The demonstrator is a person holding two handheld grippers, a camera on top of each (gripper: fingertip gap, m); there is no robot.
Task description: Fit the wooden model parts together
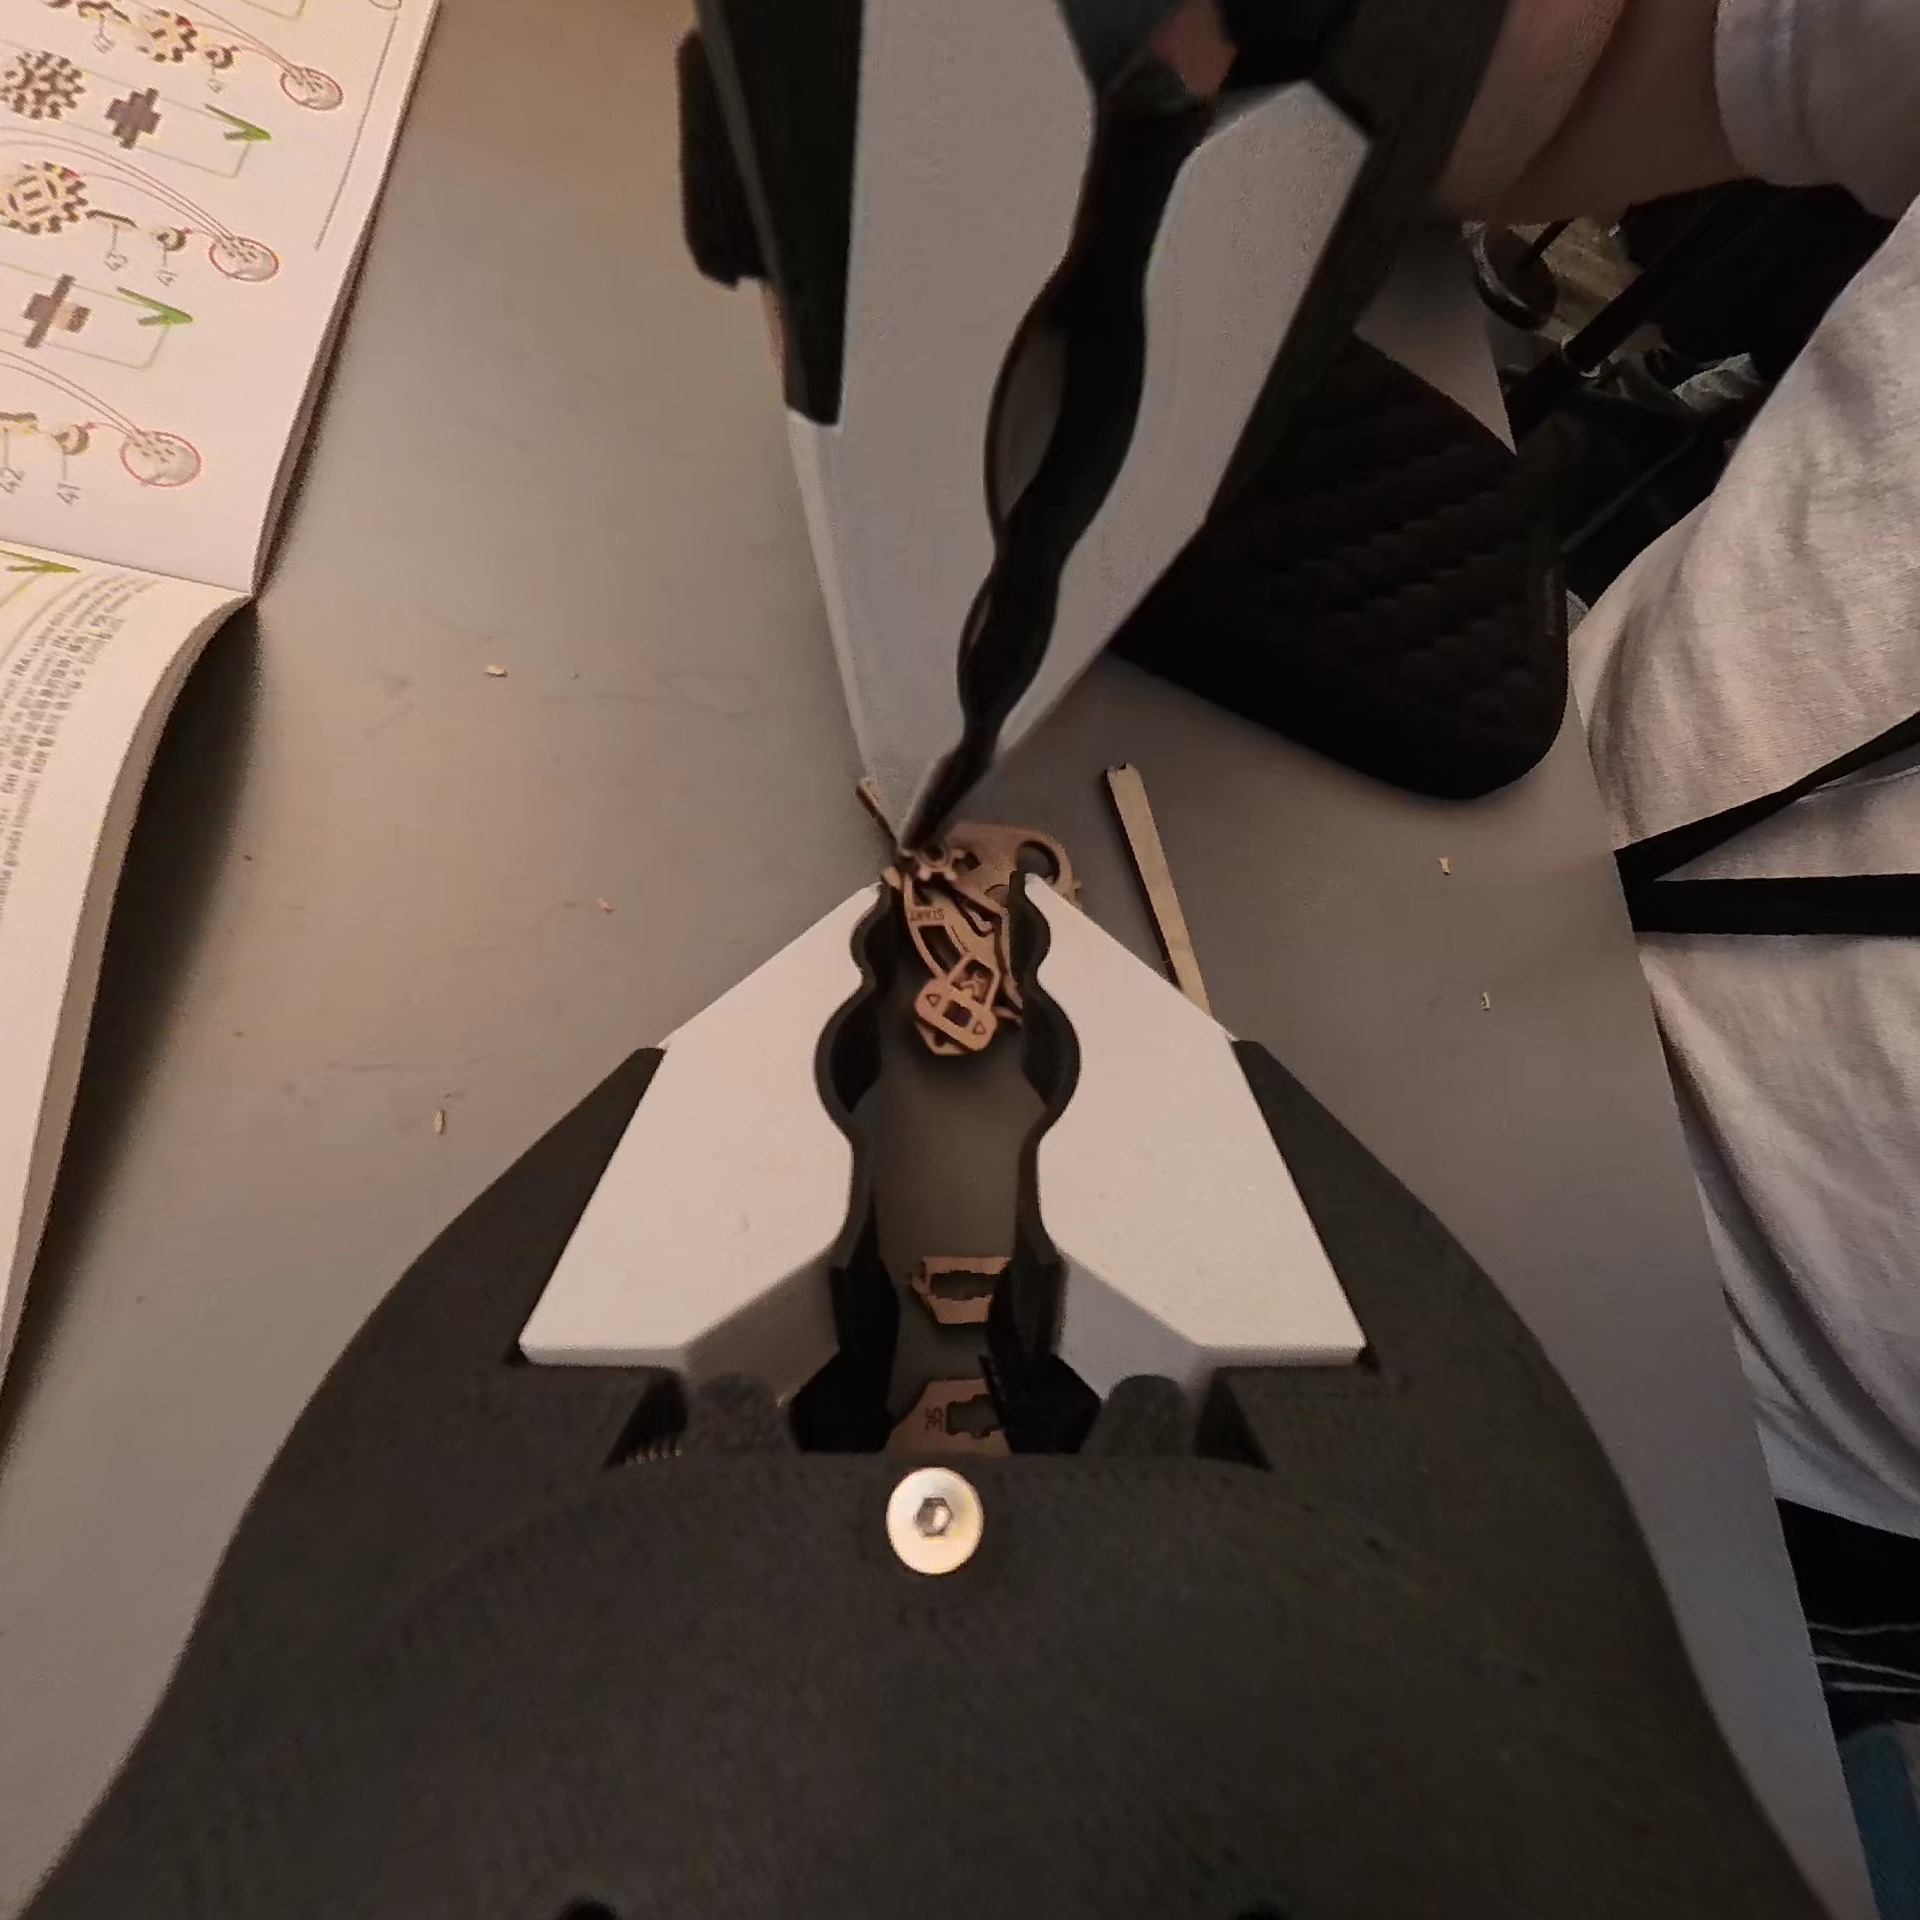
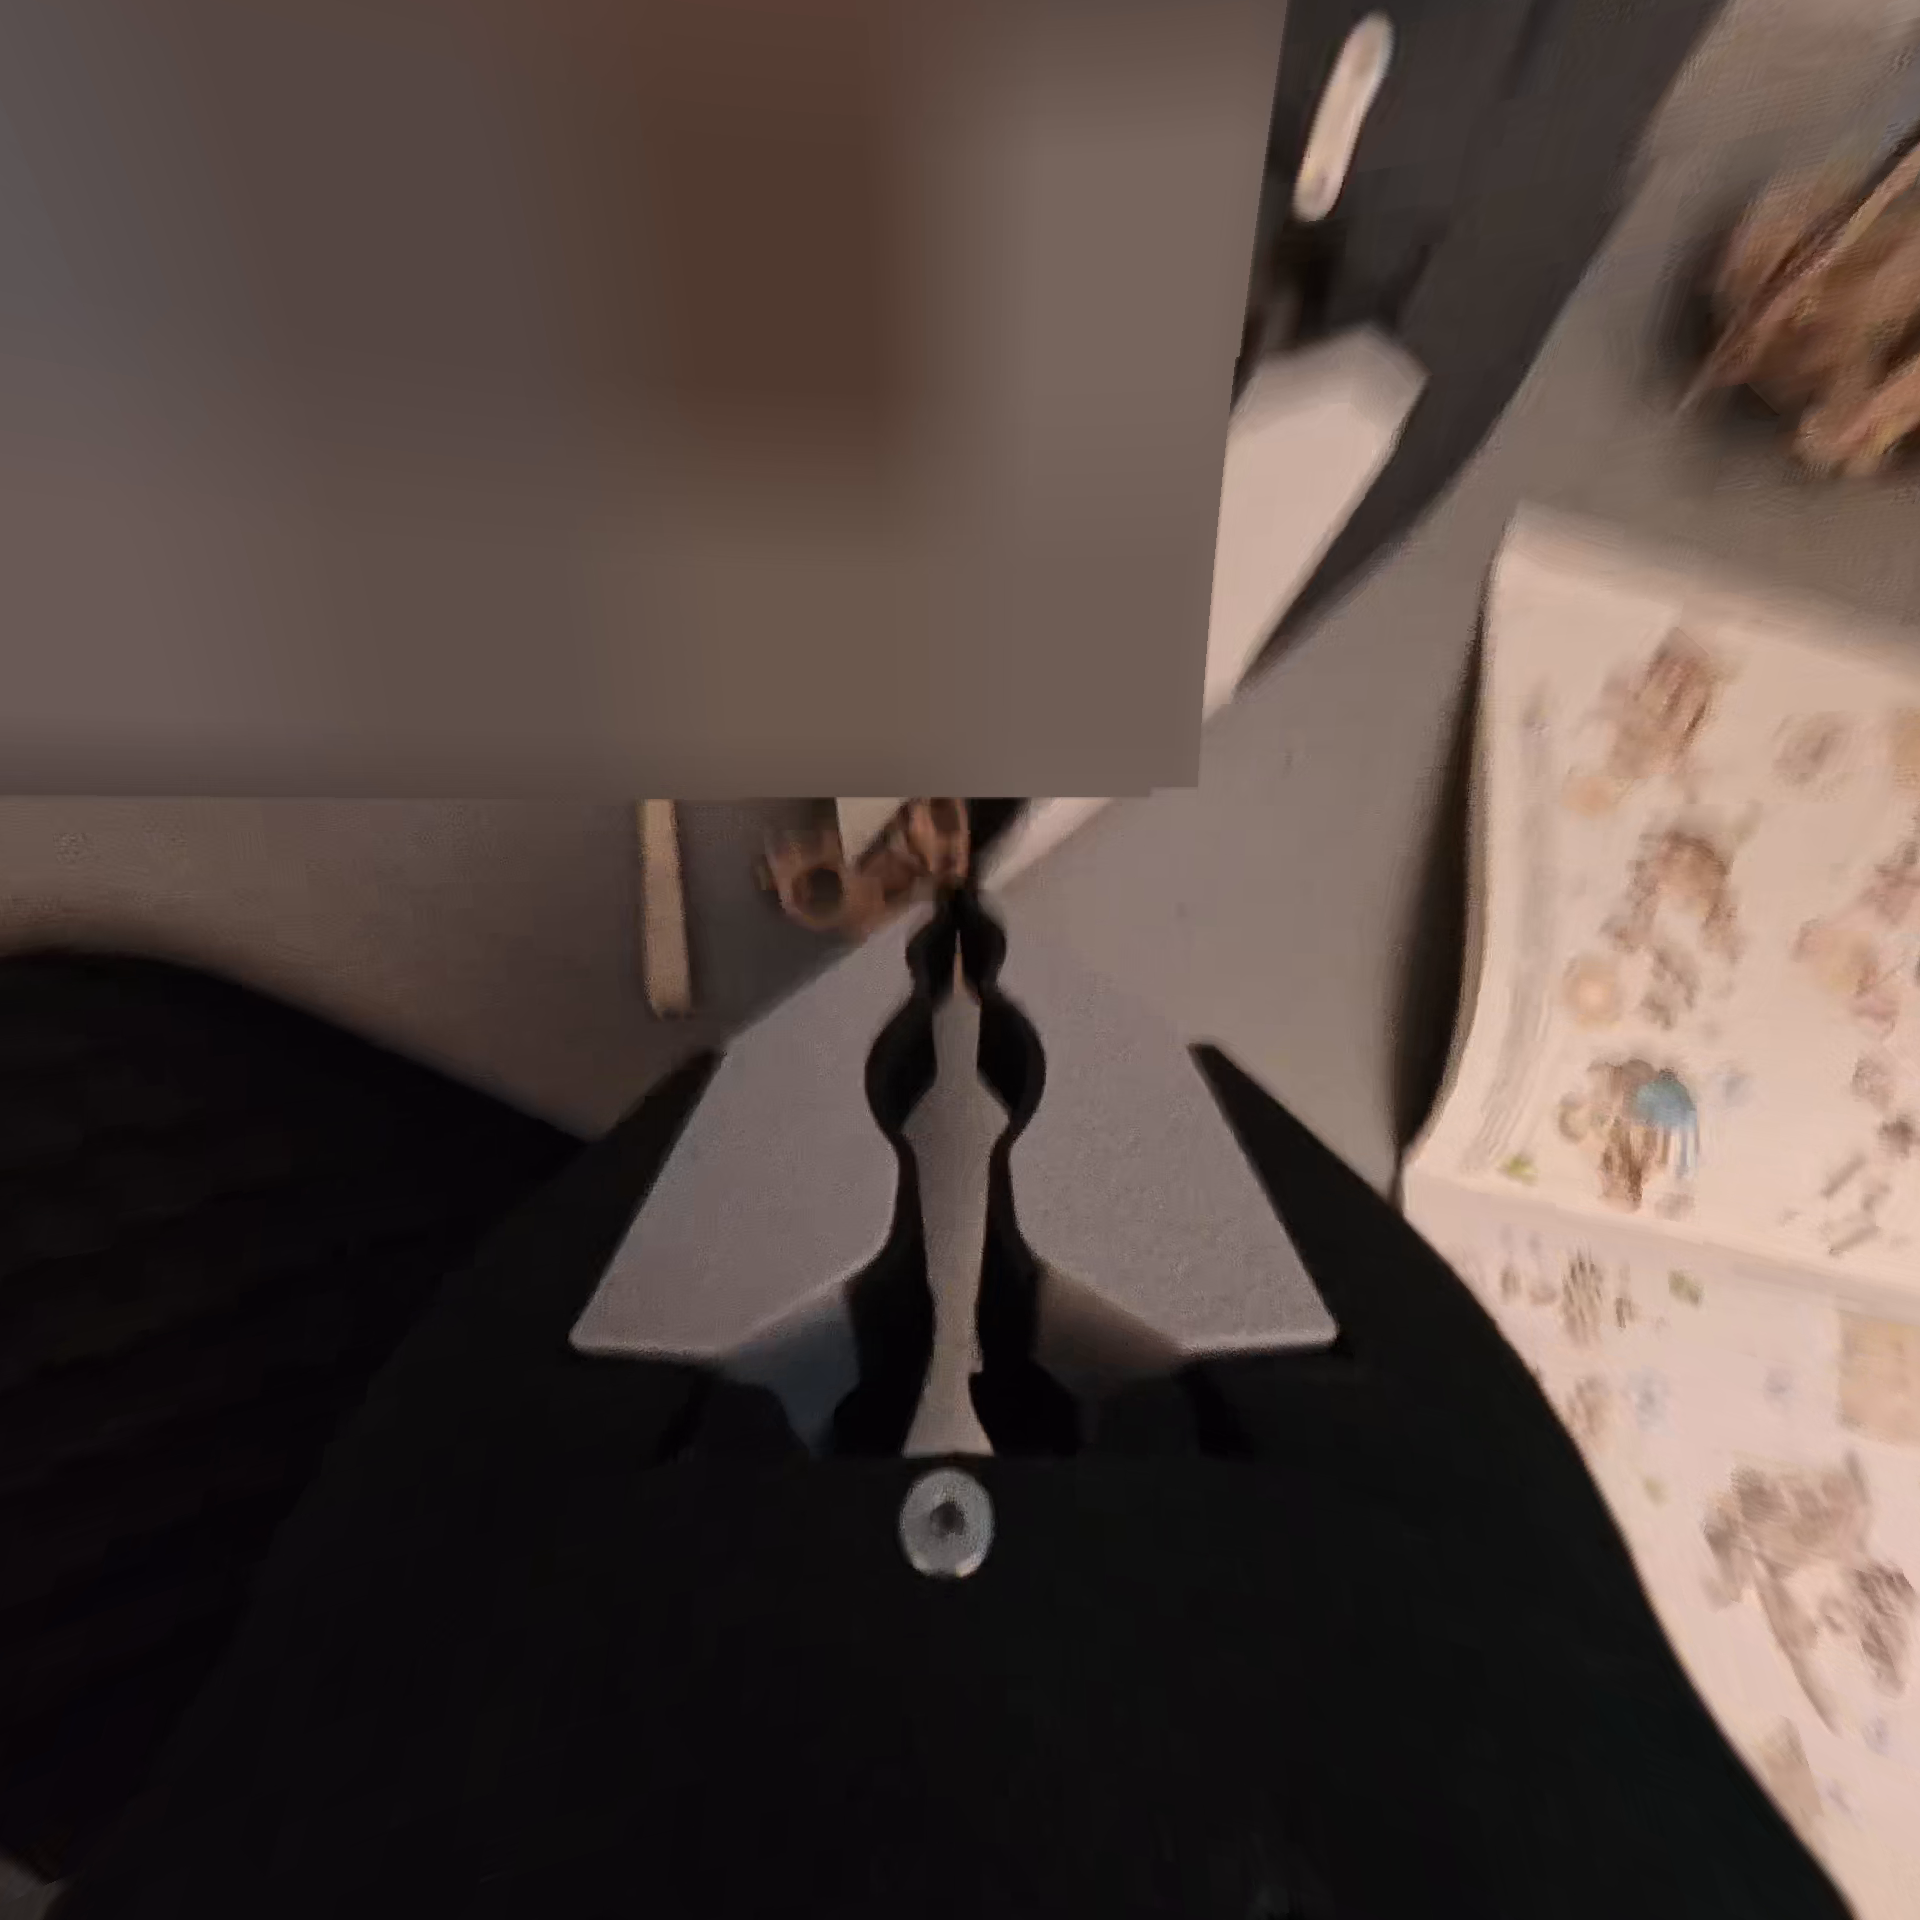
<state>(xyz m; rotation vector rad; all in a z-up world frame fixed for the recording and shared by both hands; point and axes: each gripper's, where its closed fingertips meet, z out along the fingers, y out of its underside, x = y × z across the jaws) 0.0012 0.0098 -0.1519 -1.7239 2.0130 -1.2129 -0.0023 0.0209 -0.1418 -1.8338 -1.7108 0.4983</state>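
My left gripper is shut on a small brown wooden model assembly, a cluster of thin laser-cut pieces held between its black pads just above the grey table. My right gripper comes down from above with its tips pinched on a tiny wooden part at the top of that assembly. In the blurred right wrist view the right gripper is nearly closed, with the wooden pieces just past its tips. Two more flat wooden parts lie on the table under my left gripper.
An open instruction booklet lies at the left and shows in the right wrist view. A thin wooden stick lies beside the assembly. A black quilted cushion and a person's white shirt are at the right. A blurred wooden model sits farther off. Both grippers' tips are close together, under 4 cm apart. The thin wooden stick sits 4 cm or so from the ends of my left fingers. The right camera catches it too, in the right wrist view.
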